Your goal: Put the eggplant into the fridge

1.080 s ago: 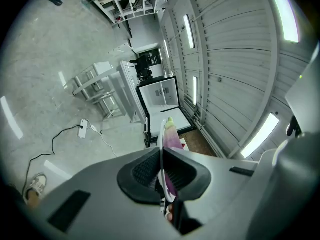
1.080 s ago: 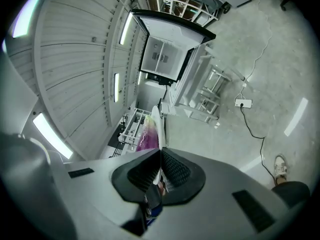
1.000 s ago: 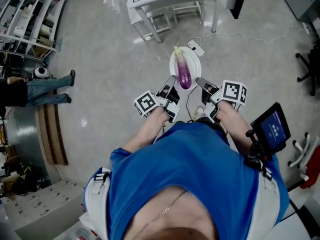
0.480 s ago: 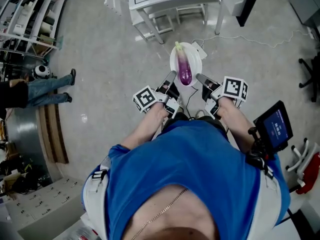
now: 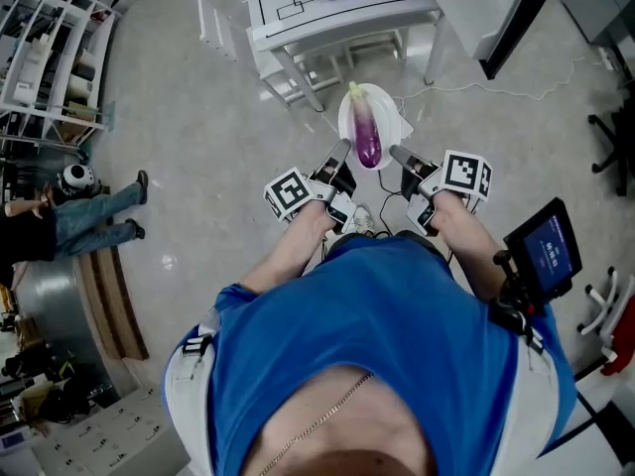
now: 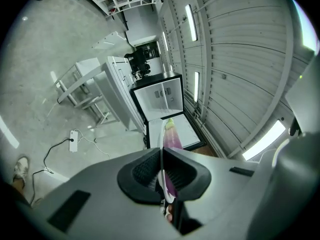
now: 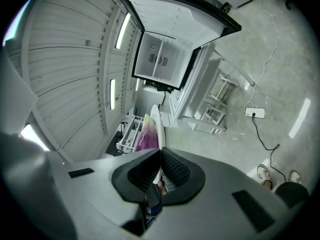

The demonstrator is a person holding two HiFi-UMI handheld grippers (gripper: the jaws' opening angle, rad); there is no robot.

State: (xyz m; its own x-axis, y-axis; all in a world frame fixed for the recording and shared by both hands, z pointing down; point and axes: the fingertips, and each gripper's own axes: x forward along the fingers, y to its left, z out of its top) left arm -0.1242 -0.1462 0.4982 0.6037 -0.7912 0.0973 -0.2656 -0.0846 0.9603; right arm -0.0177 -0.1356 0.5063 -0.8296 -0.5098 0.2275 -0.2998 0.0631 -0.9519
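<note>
Left gripper (image 5: 341, 153) and right gripper (image 5: 396, 154) are each clamped on the rim of the plate (image 5: 389, 122), at its lower-left and lower-right edges. Eggplant (image 5: 367, 139) lies on the plate, upper centre of the head view. Fridge (image 7: 167, 54) stands open, upper middle of the right gripper view.

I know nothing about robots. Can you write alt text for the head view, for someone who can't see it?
Seen from above, a person in a blue shirt holds out a white plate with a purple eggplant lying on it, the left gripper and right gripper each with jaws shut on the plate's rim. A grey floor lies below.
</note>
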